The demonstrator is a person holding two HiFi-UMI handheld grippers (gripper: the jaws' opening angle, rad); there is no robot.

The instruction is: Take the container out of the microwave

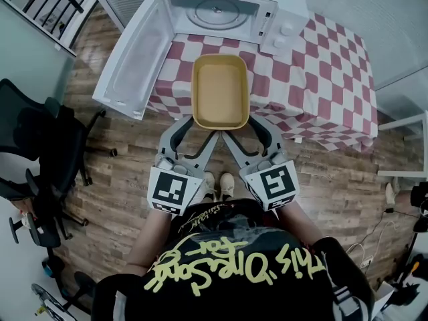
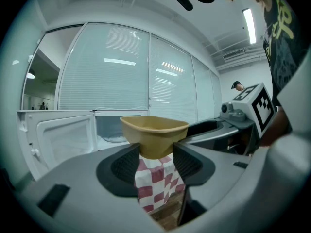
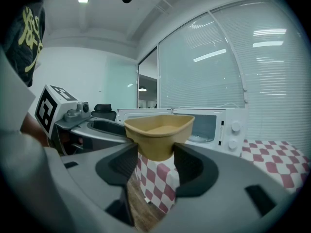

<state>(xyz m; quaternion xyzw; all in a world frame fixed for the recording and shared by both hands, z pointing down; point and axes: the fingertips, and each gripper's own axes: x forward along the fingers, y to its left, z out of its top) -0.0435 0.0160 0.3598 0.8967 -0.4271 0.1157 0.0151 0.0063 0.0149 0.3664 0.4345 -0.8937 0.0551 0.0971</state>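
I see the desk [image 1: 314, 65], under its red-and-white checked cloth, carrying the white microwave [image 1: 221, 9] at the far side, its door [image 1: 130, 55] swung fully open to the left. The tan container [image 1: 220, 91] sits outside the oven, in front of the cavity, with its near end past the desk's front edge; I can't tell whether it rests on the cloth. My left claw [image 2: 156, 149] clamps its near left corner and my right claw [image 3: 156, 152] the near right corner, pads pressing the walls
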